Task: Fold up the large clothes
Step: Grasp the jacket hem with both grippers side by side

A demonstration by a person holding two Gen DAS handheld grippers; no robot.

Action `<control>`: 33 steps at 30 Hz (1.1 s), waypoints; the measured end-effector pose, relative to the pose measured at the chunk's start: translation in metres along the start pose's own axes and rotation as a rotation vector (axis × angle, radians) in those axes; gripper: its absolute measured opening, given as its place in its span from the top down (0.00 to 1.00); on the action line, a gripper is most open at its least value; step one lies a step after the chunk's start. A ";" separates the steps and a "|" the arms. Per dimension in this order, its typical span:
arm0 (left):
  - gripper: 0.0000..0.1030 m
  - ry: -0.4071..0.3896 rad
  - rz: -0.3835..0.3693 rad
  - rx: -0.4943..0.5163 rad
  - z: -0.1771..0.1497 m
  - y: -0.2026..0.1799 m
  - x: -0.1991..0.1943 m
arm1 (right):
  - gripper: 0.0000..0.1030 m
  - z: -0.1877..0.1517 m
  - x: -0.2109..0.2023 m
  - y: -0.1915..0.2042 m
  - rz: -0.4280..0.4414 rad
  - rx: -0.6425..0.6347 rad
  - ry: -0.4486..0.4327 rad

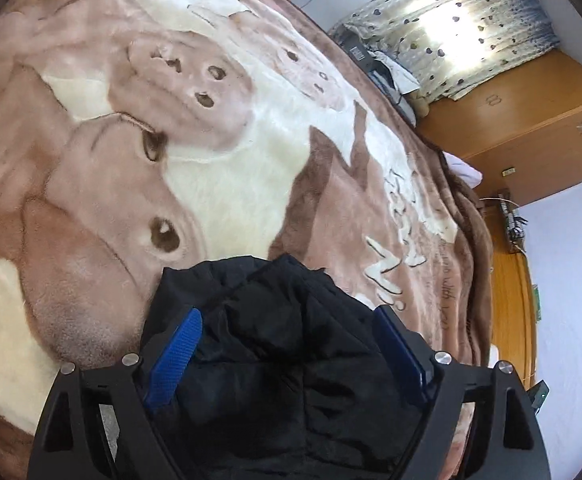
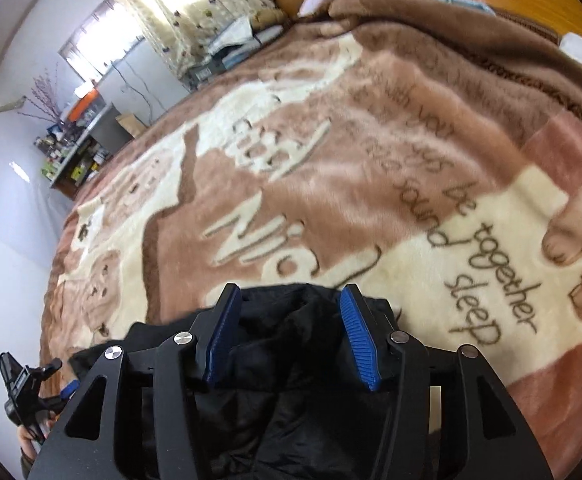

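Black padded garment (image 1: 275, 344), one item, lies bunched at the near edge of the bed, on the brown-and-cream plush blanket (image 1: 219, 168). Left gripper (image 1: 287, 344): jaws spread wide, blue pads (image 1: 179, 352) either side of the fabric, not pressing it. Right gripper (image 2: 291, 336): jaws about half spread, fabric between them, pads clear of it. Count: two grippers, one garment, one blanket.

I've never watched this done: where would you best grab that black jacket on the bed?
Probably at the bunched far edge of the black jacket, coming from above and behind with the left tongs straddling it. That fold stands up off the blanket, so the blue pads can pinch it.
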State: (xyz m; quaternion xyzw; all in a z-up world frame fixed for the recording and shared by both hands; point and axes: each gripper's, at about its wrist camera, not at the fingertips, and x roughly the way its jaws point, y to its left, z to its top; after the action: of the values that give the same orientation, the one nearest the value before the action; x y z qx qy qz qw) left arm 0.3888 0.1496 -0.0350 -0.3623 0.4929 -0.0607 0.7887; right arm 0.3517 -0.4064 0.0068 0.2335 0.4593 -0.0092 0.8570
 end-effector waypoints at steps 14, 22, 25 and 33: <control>0.16 0.062 0.176 0.619 -0.138 -0.091 0.014 | 0.48 -0.119 -0.022 0.069 0.072 -0.484 -0.021; 0.16 0.132 0.314 0.618 -0.147 -0.094 0.076 | 0.49 -0.151 0.049 0.106 0.026 -0.577 0.120; 0.14 0.111 0.338 0.568 -0.127 -0.082 0.091 | 0.49 -0.140 0.073 0.103 -0.024 -0.536 0.130; 0.12 0.171 0.372 0.525 -0.111 -0.067 0.130 | 0.48 -0.118 0.129 0.100 -0.084 -0.460 0.230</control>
State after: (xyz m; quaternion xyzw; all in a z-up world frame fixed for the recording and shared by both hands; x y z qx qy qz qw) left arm 0.3810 -0.0152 -0.1159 -0.0441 0.5827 -0.0710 0.8084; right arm 0.3572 -0.2433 -0.1118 0.0126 0.5531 0.0863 0.8285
